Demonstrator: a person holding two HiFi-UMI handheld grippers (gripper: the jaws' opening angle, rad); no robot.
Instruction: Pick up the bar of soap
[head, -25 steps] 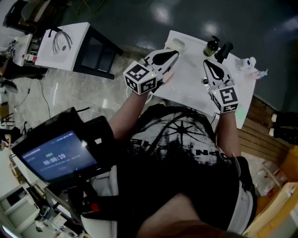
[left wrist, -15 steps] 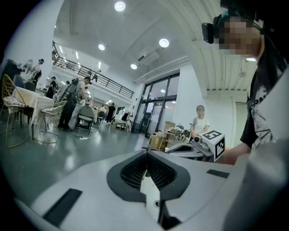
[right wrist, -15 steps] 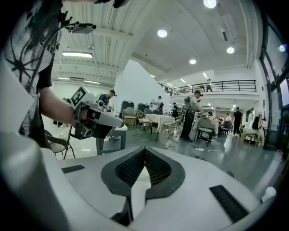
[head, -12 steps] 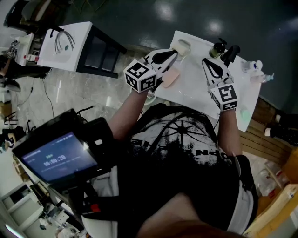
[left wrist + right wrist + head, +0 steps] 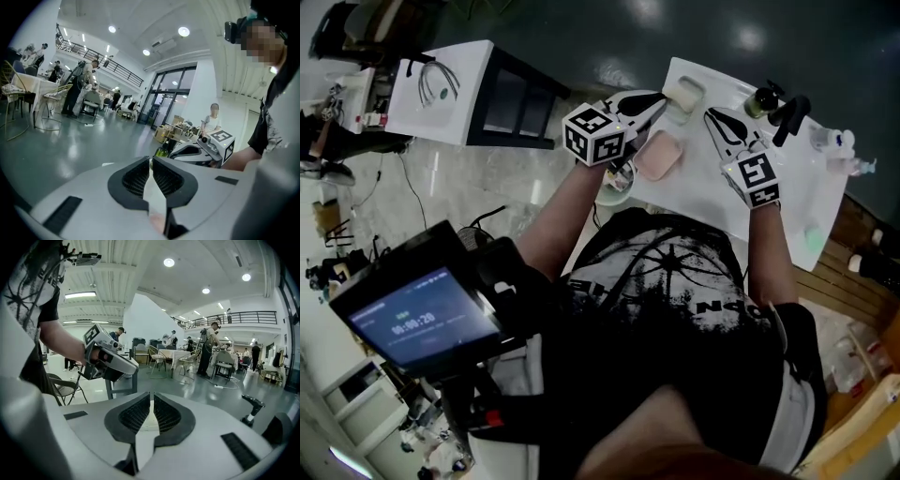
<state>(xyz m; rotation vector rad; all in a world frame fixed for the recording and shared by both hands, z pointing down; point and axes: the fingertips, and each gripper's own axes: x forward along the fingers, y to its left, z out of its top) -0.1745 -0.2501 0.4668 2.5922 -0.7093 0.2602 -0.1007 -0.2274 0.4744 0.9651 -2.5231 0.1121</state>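
Note:
A pink bar of soap [image 5: 658, 155] lies near the front left edge of the white table [image 5: 722, 202]. My left gripper [image 5: 659, 97] is shut and empty. It reaches over the table's left edge, just left of the soap, with its tips near a pale cream dish [image 5: 685, 94]. My right gripper [image 5: 711, 114] is also shut and empty, hovering to the right of the soap. The left gripper view shows shut jaws [image 5: 151, 161], with the right gripper [image 5: 206, 149] beyond them. In the right gripper view the jaws [image 5: 152, 398] are shut, and the left gripper [image 5: 110, 361] is beyond.
A green bottle [image 5: 762, 98] and a black pump head [image 5: 792, 111] stand at the table's far side. Clear plastic items [image 5: 836, 145] sit at its right end. A white side table [image 5: 441, 89] stands to the left. People and chairs fill the hall behind.
Both grippers have moved forward and down over the table, jaws still shut. The pink soap, partly hidden before, now shows in full between them.

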